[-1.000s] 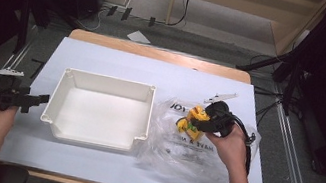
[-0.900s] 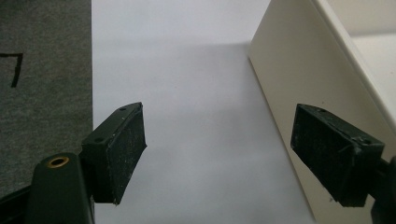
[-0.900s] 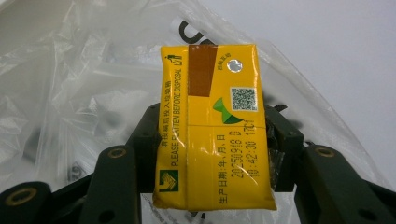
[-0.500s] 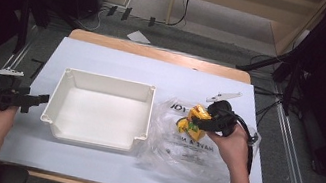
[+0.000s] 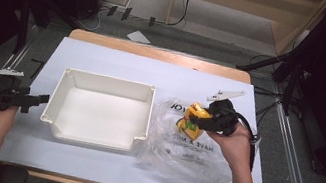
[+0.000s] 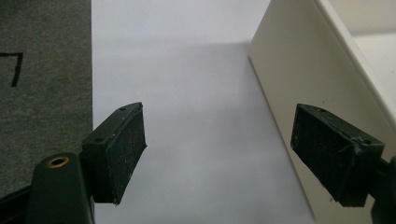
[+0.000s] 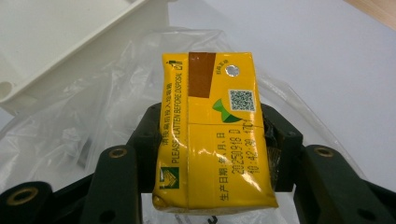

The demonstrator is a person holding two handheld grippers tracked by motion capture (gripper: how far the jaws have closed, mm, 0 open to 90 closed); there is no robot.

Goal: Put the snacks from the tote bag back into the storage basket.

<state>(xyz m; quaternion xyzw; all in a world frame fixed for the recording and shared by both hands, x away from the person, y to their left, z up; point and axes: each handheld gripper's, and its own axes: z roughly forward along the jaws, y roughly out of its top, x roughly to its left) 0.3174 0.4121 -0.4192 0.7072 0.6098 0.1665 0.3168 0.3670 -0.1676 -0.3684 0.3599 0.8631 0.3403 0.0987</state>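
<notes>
White paper covered the wooden table [image 5: 105,61], with dark floor and trailing cables beyond its far edge. On it sat an empty white bin [image 5: 99,111], and just right of the bin lay a crumpled clear plastic bag [image 5: 186,149] with printed lettering.

Over the last second the right gripper [image 5: 201,122] had moved only slightly above the bag, and its 2 jaws had settled to their tightest on the yellow drink carton [image 7: 212,135]. In the right gripper view the carton stood clamped between both pads, its foil straw hole and printed date facing the camera, the bag film spread beneath it. From above, the carton [image 5: 192,118] appeared lifted a little off the bag, near the bin's right wall but still outside it.

The left gripper [image 5: 32,99] had kept its place at the bin's left side; its jaws stood apart with nothing between them, 1 pad [image 6: 336,158] close against the bin's outer wall [image 6: 299,70].

With the grip now firm, the carton looked ready to be carried left over the rim and set inside the bin.
</notes>
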